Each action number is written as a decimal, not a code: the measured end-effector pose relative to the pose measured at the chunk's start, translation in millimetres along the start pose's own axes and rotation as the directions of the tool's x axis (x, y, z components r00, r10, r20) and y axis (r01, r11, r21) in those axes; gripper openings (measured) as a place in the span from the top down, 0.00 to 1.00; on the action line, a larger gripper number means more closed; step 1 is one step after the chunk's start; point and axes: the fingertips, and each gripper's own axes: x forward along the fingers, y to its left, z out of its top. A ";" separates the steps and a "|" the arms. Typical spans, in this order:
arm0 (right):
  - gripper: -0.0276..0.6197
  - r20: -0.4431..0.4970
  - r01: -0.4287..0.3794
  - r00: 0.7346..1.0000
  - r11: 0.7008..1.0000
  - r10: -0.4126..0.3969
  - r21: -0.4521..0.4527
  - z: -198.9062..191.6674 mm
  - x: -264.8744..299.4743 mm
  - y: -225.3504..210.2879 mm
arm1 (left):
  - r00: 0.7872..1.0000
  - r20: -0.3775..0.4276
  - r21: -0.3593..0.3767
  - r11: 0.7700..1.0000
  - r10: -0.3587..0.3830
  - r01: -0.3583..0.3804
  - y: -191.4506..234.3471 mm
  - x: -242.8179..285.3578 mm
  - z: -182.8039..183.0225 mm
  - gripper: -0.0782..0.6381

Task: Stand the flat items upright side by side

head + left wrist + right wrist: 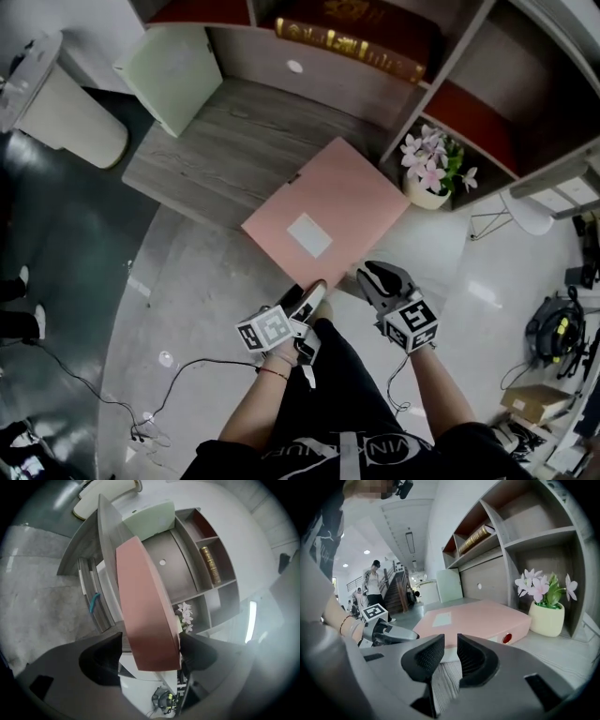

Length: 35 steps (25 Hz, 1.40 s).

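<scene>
A pink binder [328,211] lies flat on the grey wooden desk [216,150], its near corner sticking out over the front edge. My left gripper [314,291] is at that near-left corner. In the left gripper view the pink binder [145,611] runs between the wide-open jaws of the left gripper [150,653]; the left pad stands clear of it. My right gripper [370,277] hovers by the near-right edge. Seen from the right gripper [451,651], its jaws are a narrow gap apart with nothing between them and the binder [473,618] just beyond. A pale green folder [173,75] stands upright at the desk's far left.
A pot of pink flowers [429,173] stands in the shelf compartment right of the binder. Brown books [361,37] lie on the shelf above. On the floor are a white bin [56,103] at the left, cables [169,375], and a cardboard box [534,403] at the right.
</scene>
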 end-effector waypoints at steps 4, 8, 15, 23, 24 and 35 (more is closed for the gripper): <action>0.80 -0.006 -0.005 1.000 0.998 0.005 -0.061 4.3 4.9 -2.1 | 0.999 0.024 -0.025 0.999 -0.034 0.034 -4.3 2.6 -0.7 0.40; 0.70 -0.056 -0.036 0.998 0.982 0.026 -0.187 2.5 10.0 4.1 | 0.999 0.033 -0.058 0.998 -0.036 0.038 -3.9 -2.5 0.1 0.42; 0.45 -0.144 -0.081 0.990 0.827 0.000 -0.557 -6.9 20.6 24.7 | 0.999 0.033 -0.065 0.997 -0.032 0.034 -12.1 -21.3 16.0 0.45; 0.33 -0.133 -0.044 0.989 0.728 -0.065 -0.685 -2.1 35.5 27.8 | 0.997 0.064 -0.072 0.997 -0.034 0.039 -38.0 -44.9 47.1 0.47; 0.33 -0.134 -0.043 0.988 0.721 -0.070 -0.691 -2.4 38.3 27.3 | 0.998 0.063 -0.070 0.997 -0.030 0.035 -40.3 -45.7 49.4 0.47; 0.33 -0.035 0.082 0.982 0.591 -0.183 -0.802 22.2 63.1 22.5 | 0.999 0.037 -0.092 0.995 0.031 -0.027 -67.5 -54.8 77.4 0.48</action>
